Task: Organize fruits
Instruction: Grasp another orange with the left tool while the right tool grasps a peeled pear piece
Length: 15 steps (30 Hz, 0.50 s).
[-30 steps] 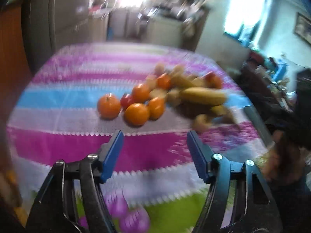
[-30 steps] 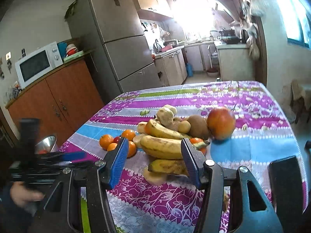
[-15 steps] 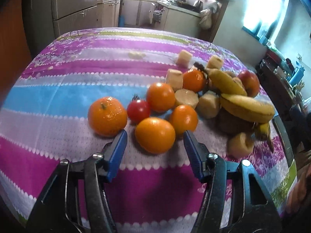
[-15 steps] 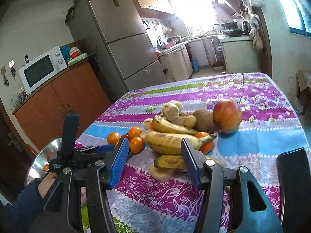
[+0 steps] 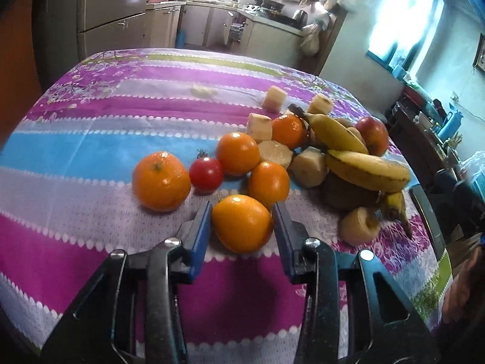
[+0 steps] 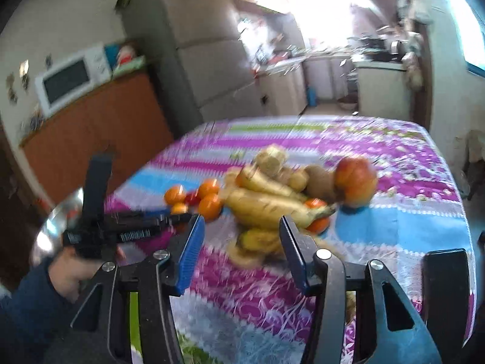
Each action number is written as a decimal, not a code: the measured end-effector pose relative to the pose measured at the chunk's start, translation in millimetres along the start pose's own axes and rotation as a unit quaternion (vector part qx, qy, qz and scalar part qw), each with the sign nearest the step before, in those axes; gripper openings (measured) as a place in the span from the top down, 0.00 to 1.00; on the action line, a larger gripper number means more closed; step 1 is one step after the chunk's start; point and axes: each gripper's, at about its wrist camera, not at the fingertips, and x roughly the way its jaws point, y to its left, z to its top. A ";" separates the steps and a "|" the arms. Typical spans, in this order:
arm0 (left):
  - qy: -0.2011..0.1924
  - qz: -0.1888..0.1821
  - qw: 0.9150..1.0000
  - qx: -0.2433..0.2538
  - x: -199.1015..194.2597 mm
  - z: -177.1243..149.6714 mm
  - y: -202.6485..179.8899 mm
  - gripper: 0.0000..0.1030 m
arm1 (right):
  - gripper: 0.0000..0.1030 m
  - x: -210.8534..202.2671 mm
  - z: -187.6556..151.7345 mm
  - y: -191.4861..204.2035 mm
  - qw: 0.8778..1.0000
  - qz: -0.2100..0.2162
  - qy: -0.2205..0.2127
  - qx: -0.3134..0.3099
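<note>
— Oranges first, by the look of it? Which one is the left claw (image 5: pixel 241 217) after?

— The nearest orange (image 5: pixel 241 227), low in the middle of the left wrist frame. It sits on the tabletop (image 5: pixel 75 157) between the two blue pads. The jaws are spread just wider than the fruit, flanking it on both sides, and I can't tell whether either pad touches the skin yet. I'd call that claw open, not gripping.

— So the step in hand is picking that orange?

— That's my reading: the approach looks done and the squeeze hasn't happened. Next it needs to close squarely on the widest part and lift straight up, because another orange (image 5: pixel 269 181) lies just behind it and a tomato (image 5: pixel 206 173) is close at upper left; dragging could nudge them.

— And the right claw (image 6: pixel 241 236)?

— Open and empty, held above the tabletop, with the bananas (image 6: pixel 266 204) seen beyond its jaws. That view is blurred. At far left of it there's a metal bowl (image 6: pixel 57 221), possibly where the fruit goes, though I can't be sure.
</note>
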 end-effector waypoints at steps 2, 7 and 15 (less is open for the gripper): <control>0.003 -0.003 1.000 0.002 -1.2 -3.8 0.6 0.60 | 0.46 18.7 -7.8 4.3 0.999 0.000 0.042 -0.008; 0.000 -0.016 1.000 -0.009 -6.4 -9.1 6.8 0.60 | 0.47 55.5 -25.1 -0.3 0.994 -0.021 0.110 0.003; -0.004 -0.028 1.000 -0.015 -6.5 -10.3 8.1 0.60 | 0.47 82.0 -19.9 6.1 0.991 -0.058 0.118 -0.005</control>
